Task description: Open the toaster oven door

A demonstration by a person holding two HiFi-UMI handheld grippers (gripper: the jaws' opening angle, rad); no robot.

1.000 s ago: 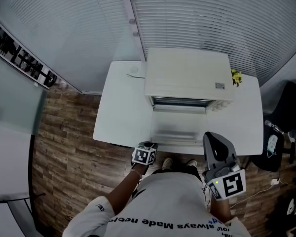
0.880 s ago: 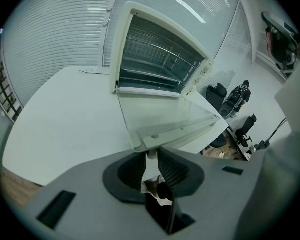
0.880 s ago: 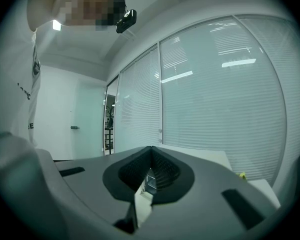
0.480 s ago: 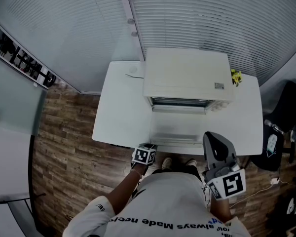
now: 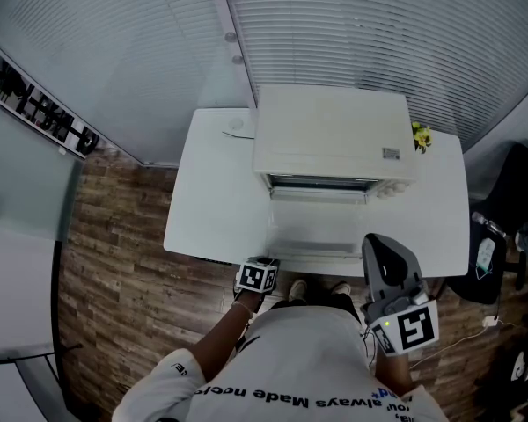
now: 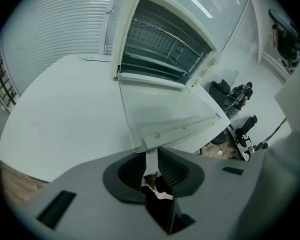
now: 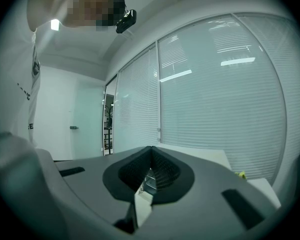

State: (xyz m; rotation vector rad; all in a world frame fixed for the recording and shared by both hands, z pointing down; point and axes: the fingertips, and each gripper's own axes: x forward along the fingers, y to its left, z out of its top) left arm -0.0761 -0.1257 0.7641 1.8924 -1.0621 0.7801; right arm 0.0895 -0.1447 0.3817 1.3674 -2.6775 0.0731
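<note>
White oven door (image 6: 160, 106) lay open, handle (image 6: 185, 128) pinched by left gripper (image 6: 152, 158); right gripper (image 7: 151, 154) pressed together; shirt (image 5: 290, 359) read "always Made".

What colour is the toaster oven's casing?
The toaster oven is white; the head view shows it best.

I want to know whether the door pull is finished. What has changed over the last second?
Nothing visibly changed. The toaster oven has its door folded down flat over the table, as before. The left gripper stays closed on the door handle at the door's front edge. The right gripper stays shut and empty off to the right, touching nothing.
</note>
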